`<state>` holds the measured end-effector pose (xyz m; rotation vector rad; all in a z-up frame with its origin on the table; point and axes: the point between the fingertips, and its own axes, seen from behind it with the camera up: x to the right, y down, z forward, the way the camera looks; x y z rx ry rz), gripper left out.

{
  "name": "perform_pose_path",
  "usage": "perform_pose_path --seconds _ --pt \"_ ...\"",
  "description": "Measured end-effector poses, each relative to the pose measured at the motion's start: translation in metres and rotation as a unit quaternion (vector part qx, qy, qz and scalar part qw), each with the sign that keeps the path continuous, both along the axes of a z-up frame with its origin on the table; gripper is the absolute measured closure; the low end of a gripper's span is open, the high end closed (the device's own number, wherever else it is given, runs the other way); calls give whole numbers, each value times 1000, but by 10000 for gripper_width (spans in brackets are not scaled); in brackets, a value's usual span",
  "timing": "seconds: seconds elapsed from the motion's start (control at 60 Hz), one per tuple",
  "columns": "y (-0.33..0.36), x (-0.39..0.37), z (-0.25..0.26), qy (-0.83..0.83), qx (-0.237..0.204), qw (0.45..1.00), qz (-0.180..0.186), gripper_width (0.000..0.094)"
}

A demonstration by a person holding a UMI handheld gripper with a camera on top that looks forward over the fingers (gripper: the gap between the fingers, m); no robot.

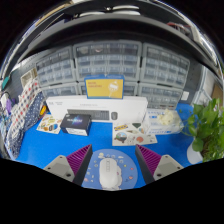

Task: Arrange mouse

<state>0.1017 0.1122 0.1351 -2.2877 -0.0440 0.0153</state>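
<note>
Your gripper (110, 168) is spread wide, its two pads flanking a white mouse (110, 175) that sits on the blue table (40, 148) between them with gaps either side. Just beyond your fingers lie cards, a dark box (77, 123) and a white box (129, 107).

White mouse (109, 174); magenta-padded fingers (80, 157); blue table (40, 150); green plant (207, 128); yellow sign (105, 88)
</note>
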Motion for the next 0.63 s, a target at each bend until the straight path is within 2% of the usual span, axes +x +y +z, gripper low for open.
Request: perform_pose_path --seconds 0.183,0.633 --pt "-8 7 31 0 24 1000 -6 60" --pt "-23 0 51 21 39 999 -2 64"
